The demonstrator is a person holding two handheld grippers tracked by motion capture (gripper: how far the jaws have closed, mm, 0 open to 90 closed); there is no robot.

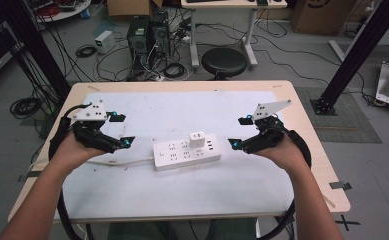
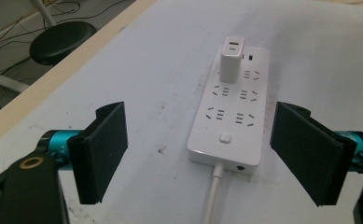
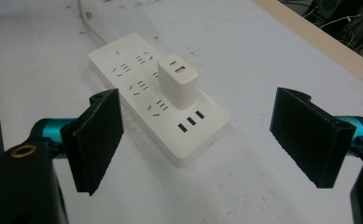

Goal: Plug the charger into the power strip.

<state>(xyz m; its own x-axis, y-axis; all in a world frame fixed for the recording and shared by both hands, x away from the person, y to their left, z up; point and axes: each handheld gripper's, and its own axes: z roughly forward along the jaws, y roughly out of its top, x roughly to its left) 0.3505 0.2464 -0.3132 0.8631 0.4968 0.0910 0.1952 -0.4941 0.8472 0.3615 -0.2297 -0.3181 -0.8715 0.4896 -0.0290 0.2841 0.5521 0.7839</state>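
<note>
On the white-topped table (image 1: 132, 195) a white power strip (image 1: 186, 152) lay at the middle with a white charger (image 1: 197, 140) plugged in, flanked by the left gripper (image 1: 122, 130) and right gripper (image 1: 238, 133), jaws wide, holding nothing.

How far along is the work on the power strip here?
Nothing looks done: the white cube charger sits plugged into the white plastic power strip. Both tongs, left and right, hang open either side, touching nothing. Grasping is all left.

Lab, computer towers (image 1: 147, 32), tangled floor cables (image 1: 107, 62), black stool (image 1: 224, 61)
</note>
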